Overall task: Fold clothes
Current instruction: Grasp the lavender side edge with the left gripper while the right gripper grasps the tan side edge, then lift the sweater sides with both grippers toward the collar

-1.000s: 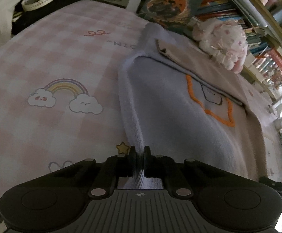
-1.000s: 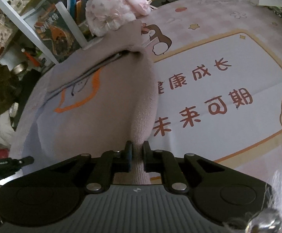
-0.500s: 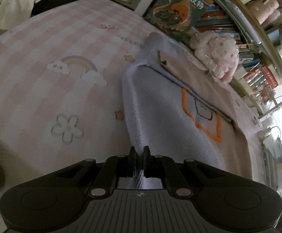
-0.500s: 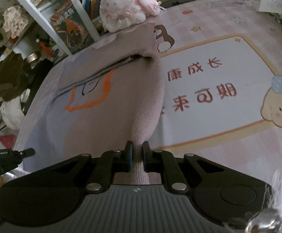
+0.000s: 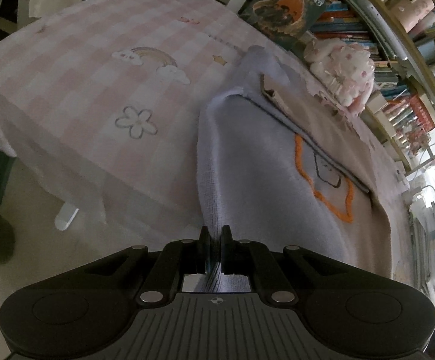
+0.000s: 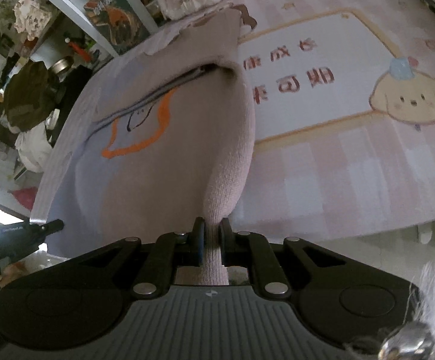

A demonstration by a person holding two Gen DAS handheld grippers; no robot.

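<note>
Big cluttered room here, pale floor (image 5: 31,198) below and a long bookshelf (image 5: 403,69) packed with books running along the far side of the table. The table itself wears a pink checked tablecloth (image 5: 76,69) printed with a rainbow, clouds and a flower; from the right wrist view that same cloth shows a white panel with red characters and a cartoon puppy (image 6: 409,102). Its edge hangs down over a white table leg (image 5: 66,216). Spread across the cloth is the sweater (image 5: 262,174), lavender on one half, beige-pink on the other, with an orange outline motif, stretched taut from the tabletop out to both grippers. The left gripper (image 5: 214,252) is pinched tight on the lavender edge; the right gripper (image 6: 213,246) is clamped on the beige-pink edge. Behind the sweater sits a fluffy pink-and-white plush toy (image 5: 346,72), and a big illustrated book (image 5: 289,9) leans against the shelf.
</note>
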